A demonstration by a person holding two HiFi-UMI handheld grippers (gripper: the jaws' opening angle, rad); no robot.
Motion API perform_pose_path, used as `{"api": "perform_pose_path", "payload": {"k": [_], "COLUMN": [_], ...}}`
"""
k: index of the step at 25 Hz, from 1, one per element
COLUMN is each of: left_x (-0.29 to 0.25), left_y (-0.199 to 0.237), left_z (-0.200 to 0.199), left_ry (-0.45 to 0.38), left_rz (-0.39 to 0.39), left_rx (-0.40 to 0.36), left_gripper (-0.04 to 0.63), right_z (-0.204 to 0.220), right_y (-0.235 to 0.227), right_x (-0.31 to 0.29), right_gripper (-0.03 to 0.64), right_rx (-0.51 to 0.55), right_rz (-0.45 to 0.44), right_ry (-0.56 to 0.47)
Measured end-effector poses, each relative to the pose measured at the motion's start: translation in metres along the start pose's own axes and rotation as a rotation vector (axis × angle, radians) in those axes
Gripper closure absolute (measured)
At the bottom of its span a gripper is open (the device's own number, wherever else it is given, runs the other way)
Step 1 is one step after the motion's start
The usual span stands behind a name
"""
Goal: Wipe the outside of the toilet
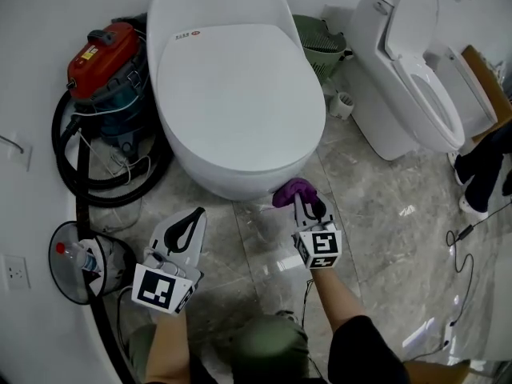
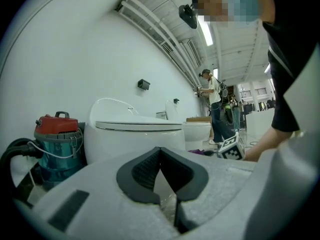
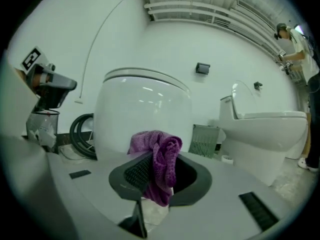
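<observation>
Gripping a crumpled purple terry cloth [image 3: 159,161] in the right tongs [image 1: 302,202], jaws clamping onto its middle. Bunching above the pads and hanging below them in loose folds.

Hovering low over the grey marble-patterned floor [image 1: 376,214]. Presenting the cloth just at the lower front of the large white oval toilet with closed lid [image 1: 240,110]. Touching the bowl or only beside it: not showing clearly in any view.

Carrying nothing in the left tongs [image 1: 198,213]. Pressing both jaws together at the tips, pointing toward the same bowl, off to the left of the cloth.

Noting, against the wall left of the toilet, a red-and-teal canister vacuum cleaner [image 1: 108,66] with black hose [image 1: 68,162] looping on the floor. Noting to the right a second white toilet with raised seat [image 1: 416,78], well apart from the cloth.
</observation>
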State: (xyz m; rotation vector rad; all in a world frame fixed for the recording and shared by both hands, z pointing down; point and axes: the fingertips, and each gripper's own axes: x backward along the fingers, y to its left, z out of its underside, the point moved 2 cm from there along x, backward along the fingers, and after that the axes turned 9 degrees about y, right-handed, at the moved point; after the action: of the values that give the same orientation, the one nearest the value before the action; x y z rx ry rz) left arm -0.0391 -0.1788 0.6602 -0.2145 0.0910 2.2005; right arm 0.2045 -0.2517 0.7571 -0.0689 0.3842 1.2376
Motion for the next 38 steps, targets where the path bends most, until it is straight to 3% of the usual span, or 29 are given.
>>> {"api": "perform_pose_path", "payload": {"k": [3,7,14,20,23,26,33,38], "left_x": [0.000,-0.002,-0.007,-0.010,-0.010,-0.009,-0.007,-0.005], "left_y": [-0.008,-0.013,-0.019,-0.017,-0.017,-0.015,-0.016,-0.016], "left_z": [0.005,0.004,0.007,0.009,0.007,0.006,0.002,0.004], "left_ry": [0.052,0.060,0.074,0.064,0.058,0.049,0.033,0.043], "left_rz": [-0.002,0.002,0.012,0.015,0.015,0.008,0.002,-0.004], "left_rx": [-0.032,-0.037,-0.040,-0.037,-0.031,-0.022,-0.024,-0.027], "left_gripper": [0.592,0.592,0.592,0.592,0.592,0.592,0.592,0.592], "right_z": [0.009,0.023,0.026,0.024,0.029,0.037,0.043,0.040], "right_y": [-0.037,-0.078,-0.075,-0.027,0.014,0.063,0.157,0.181], "right_x": [-0.022,-0.054,-0.046,0.015,0.045,0.058,0.016,-0.034], "right_gripper": [0.540,0.540,0.540,0.540,0.540,0.540,0.540,0.540], "right_rx": [-0.031,-0.118,-0.155,-0.081,-0.039,0.075,0.155,0.168], "right_rz": [0.063,0.161,0.192,0.098,0.012,-0.100,-0.284,-0.288], "right_ry": [0.037,0.110,0.104,0.033,0.018,0.010,0.022,0.051]}}
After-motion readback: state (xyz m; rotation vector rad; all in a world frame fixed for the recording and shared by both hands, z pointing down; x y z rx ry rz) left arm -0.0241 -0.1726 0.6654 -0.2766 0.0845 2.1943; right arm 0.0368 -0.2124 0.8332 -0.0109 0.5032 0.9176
